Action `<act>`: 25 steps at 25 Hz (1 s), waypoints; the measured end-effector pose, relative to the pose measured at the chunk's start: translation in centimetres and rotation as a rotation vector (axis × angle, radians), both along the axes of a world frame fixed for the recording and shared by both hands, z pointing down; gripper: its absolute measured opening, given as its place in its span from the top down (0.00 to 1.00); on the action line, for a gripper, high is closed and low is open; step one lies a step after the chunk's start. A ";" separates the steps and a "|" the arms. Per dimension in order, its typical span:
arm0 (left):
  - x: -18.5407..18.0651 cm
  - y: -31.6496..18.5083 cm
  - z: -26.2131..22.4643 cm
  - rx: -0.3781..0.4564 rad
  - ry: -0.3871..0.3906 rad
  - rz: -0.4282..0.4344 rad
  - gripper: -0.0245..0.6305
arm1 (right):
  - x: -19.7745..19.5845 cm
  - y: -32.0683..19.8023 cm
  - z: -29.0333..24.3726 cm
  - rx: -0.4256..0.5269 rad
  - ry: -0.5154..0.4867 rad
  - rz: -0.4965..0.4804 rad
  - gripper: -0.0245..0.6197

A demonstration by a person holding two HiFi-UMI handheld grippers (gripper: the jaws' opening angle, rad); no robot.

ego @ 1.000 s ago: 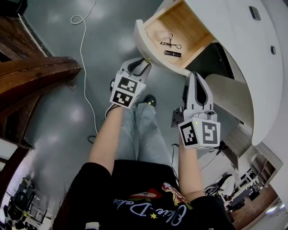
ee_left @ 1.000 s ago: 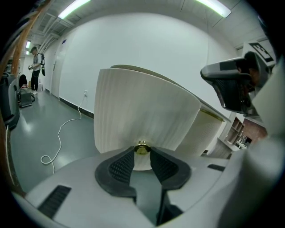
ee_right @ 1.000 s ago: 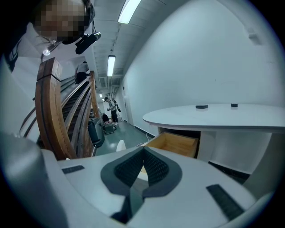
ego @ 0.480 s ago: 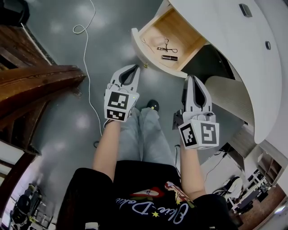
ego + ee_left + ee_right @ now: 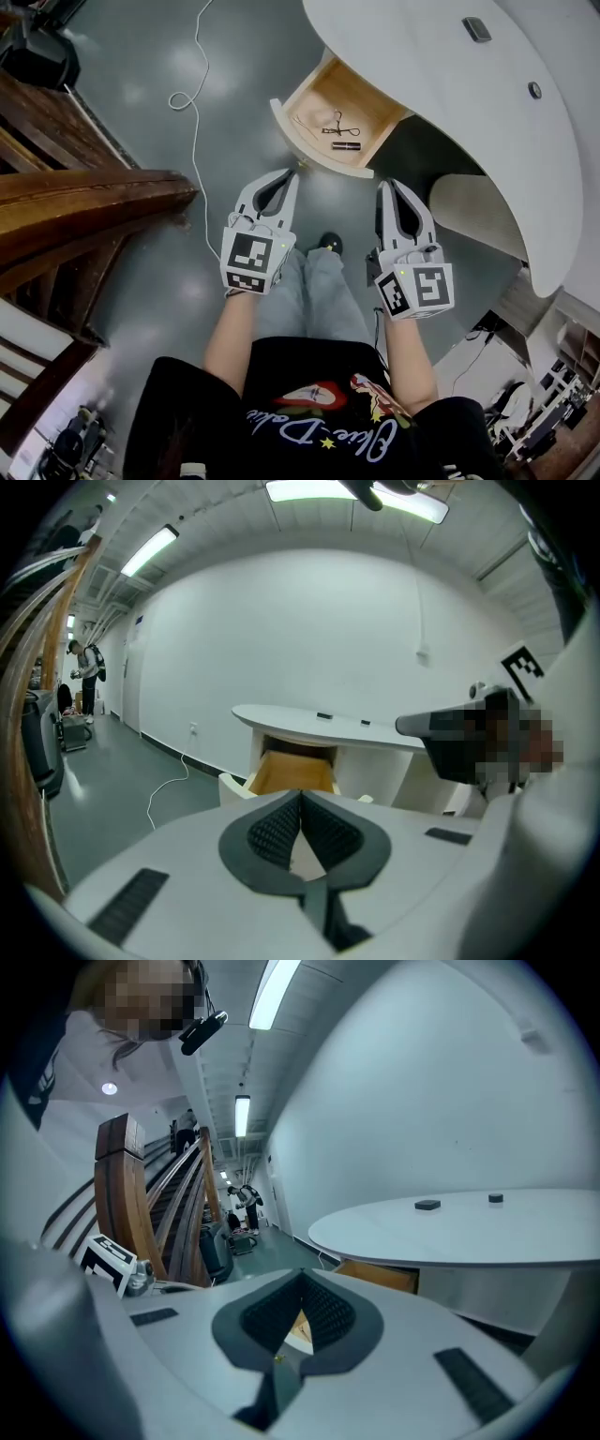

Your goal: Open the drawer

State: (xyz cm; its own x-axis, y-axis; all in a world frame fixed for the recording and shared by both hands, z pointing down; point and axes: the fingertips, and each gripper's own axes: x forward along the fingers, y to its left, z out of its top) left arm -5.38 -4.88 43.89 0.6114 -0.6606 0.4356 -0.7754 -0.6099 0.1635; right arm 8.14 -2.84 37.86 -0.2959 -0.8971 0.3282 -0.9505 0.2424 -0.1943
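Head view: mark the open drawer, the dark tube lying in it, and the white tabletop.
drawer (image 5: 361, 98), head view, on a bare part of its wooden bottom.
dark tube (image 5: 345, 145), head view, on the middle of the tube.
white tabletop (image 5: 422, 84), head view, on a bare stretch of the top.

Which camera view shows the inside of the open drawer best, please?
The head view: it looks down into the drawer, showing its wooden floor, a small metal tool and a dark tube. The left gripper view sees it front-on, contents hidden. The right gripper view catches only a wooden sliver under the tabletop.
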 end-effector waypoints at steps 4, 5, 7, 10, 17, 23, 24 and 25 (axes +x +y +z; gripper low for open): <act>0.8 0.3 -3.5 0.021 0.014 0.036 0.95 | 0.3 0.6 -2.1 0.012 0.000 -0.017 0.96; 0.9 0.4 -4.5 0.034 0.011 0.041 0.95 | 0.4 0.8 -2.6 0.016 -0.006 -0.019 0.96; 1.2 0.5 -6.5 0.068 0.011 0.042 0.95 | 0.6 1.2 -3.6 0.030 -0.023 -0.022 0.96; 1.8 1.0 -9.4 0.104 0.036 0.039 0.95 | 0.9 1.7 -5.3 0.047 -0.043 -0.024 0.96; 2.8 2.3 -12.8 0.107 0.044 0.043 0.95 | 0.7 2.8 -9.0 0.087 -0.072 -0.069 0.96; 3.5 2.9 -15.7 0.110 0.071 0.048 0.95 | 1.0 3.4 -12.0 0.125 -0.092 -0.091 0.96; 3.7 2.9 -16.3 0.124 0.065 0.053 0.95 | 1.1 3.5 -12.5 0.129 -0.103 -0.093 0.96; 3.8 2.9 -17.0 0.138 0.059 0.058 0.95 | 1.2 3.6 -13.1 0.134 -0.114 -0.096 0.96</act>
